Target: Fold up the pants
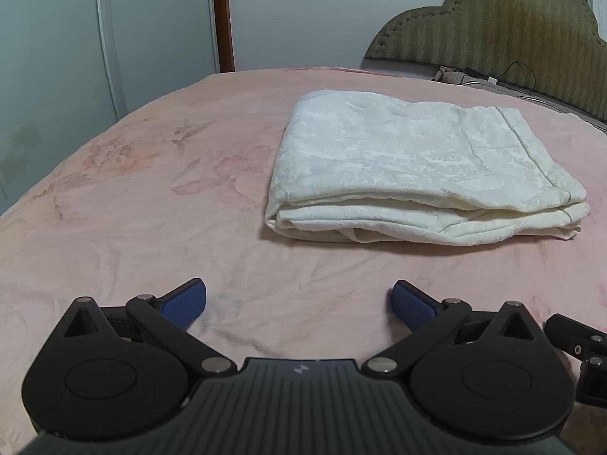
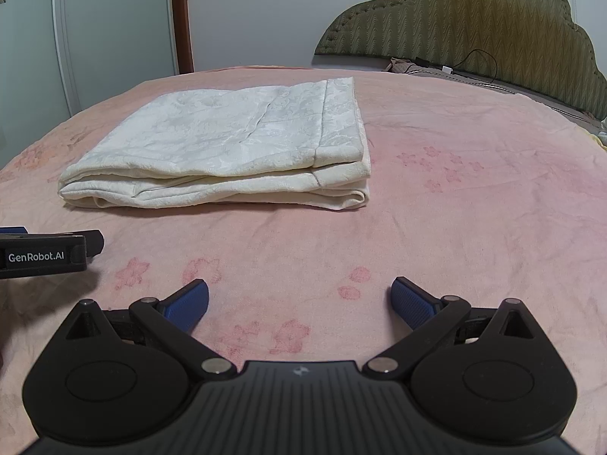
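Cream-white pants lie folded into a thick rectangle on the pink floral bed cover. In the right wrist view the same folded pants sit left of centre, layered edges facing me. My left gripper hovers open over bare cover, well short of the pants and a little to their left, nothing between its blue pads. My right gripper is likewise open and empty, in front of the pants' right end. The left gripper's side shows at the left edge of the right wrist view.
An olive padded headboard stands at the back right with a black cable and small items at its foot. A pale wardrobe with sliding doors and a brown door frame rise beyond the bed's far left edge.
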The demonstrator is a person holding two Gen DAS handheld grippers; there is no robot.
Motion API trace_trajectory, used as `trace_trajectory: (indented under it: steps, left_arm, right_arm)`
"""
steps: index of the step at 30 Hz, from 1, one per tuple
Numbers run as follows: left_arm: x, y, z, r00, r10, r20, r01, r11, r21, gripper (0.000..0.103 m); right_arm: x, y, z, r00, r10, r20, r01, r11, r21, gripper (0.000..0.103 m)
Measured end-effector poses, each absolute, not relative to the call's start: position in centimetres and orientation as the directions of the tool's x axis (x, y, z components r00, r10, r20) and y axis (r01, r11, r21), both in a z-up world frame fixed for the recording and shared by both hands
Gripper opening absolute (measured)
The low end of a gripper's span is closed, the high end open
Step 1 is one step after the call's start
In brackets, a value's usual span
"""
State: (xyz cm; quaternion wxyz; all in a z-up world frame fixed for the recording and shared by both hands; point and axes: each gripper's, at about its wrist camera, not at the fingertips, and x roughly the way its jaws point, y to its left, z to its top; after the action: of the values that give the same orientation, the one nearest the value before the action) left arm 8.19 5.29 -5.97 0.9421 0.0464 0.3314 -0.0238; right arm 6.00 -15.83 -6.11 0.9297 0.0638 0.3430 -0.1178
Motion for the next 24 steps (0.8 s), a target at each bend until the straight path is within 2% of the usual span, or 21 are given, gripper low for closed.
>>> trace_trajectory:
  steps: [24]
  left_arm:
    - [8.19,5.30,-6.07,0.777,-0.019,-0.630,0.081,0.994,0.070,0.103]
  right_arm:
    - [5.94,-15.93,-6.08,0.737,-0.174,-0.653,0.262,0.964,0.039,0.103]
